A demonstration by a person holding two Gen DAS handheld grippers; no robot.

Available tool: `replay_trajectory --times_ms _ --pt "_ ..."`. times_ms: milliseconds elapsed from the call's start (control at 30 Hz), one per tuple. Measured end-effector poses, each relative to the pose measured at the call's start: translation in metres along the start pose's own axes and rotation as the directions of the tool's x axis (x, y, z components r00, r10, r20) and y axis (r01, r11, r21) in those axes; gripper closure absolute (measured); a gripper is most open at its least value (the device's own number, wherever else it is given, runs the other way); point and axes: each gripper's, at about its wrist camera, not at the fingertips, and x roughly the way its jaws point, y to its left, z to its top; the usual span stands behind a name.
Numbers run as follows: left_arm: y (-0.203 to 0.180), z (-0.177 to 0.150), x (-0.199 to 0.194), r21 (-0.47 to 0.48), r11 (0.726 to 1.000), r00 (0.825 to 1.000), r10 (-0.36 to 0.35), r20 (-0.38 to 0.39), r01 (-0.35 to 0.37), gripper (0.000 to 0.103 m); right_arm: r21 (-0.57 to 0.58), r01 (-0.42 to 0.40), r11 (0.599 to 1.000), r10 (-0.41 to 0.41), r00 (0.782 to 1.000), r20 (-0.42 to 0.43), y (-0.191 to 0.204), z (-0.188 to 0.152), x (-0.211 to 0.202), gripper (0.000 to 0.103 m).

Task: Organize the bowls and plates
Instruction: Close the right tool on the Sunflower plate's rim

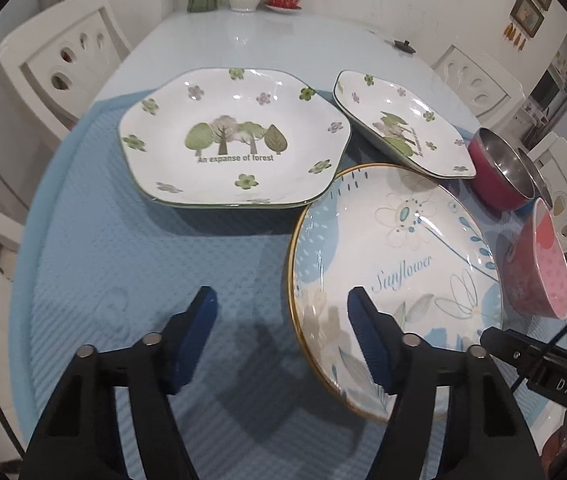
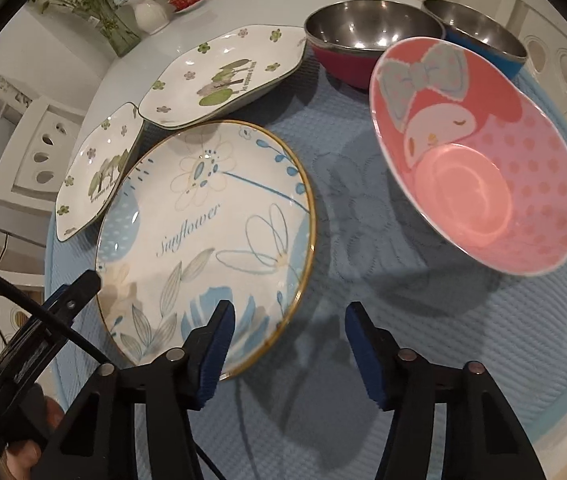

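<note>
**Both tongs spread above the blue mat**

Far left lies the large forest plate [image 1: 235, 140], its smaller twin [image 1: 399, 124] to the right. Near them, the Sunflower plate [image 1: 395, 264] overlaps both. The left gripper [image 1: 283, 336] straddles its left rim, pinching nothing. The right gripper [image 2: 289, 340] gapes over the mat [image 2: 363, 240]. Right: the pink bowl [image 2: 479, 160], steel bowls behind.

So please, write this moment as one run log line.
left gripper: open, empty | right gripper: open, empty | both straddle round Sunflower plate rim | pink cartoon bowl: untouched
</note>
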Motion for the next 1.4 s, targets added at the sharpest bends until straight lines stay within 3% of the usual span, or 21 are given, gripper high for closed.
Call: replay_trajectory --times_ms 267,433,533,767,1133,1267,1400 --pt "0.003 0.007 0.026 -0.025 0.996 0.995 -0.086 -0.045 0.085 0.072 -0.006 -0.035 0.999 0.035 0.999 -0.002 0.005 0.013 0.021 0.069" --pt "0.004 0.011 0.033 -0.036 0.991 0.991 -0.131 -0.032 0.13 0.077 -0.018 -0.039 0.999 0.039 0.999 0.01 0.001 0.017 0.028 0.072" --pt "0.0 0.009 0.035 -0.013 0.989 0.989 -0.148 -0.018 0.148 0.08 -0.043 -0.057 0.997 0.058 0.998 0.017 -0.001 0.019 0.029 0.072" --pt "-0.003 0.002 0.028 0.045 0.993 0.994 -0.109 0.013 0.108 0.08 -0.203 -0.025 0.979 0.035 0.998 0.048 0.007 0.014 0.024 0.072" --pt "0.028 -0.042 -0.027 -0.018 0.998 0.996 -0.062 0.066 0.063 0.08 -0.485 -0.014 0.874 0.059 0.995 0.077 0.042 -0.021 -0.006 0.072" --pt "0.047 -0.054 -0.051 -0.047 0.999 0.995 -0.02 0.097 0.024 0.08 -0.554 -0.067 0.83 0.103 0.994 0.035 0.062 -0.044 -0.008 0.072" --pt "0.063 -0.069 -0.067 -0.058 0.998 0.995 0.014 0.102 -0.008 0.08 -0.567 -0.123 0.815 0.141 0.99 -0.012 0.076 -0.061 -0.007 0.072"
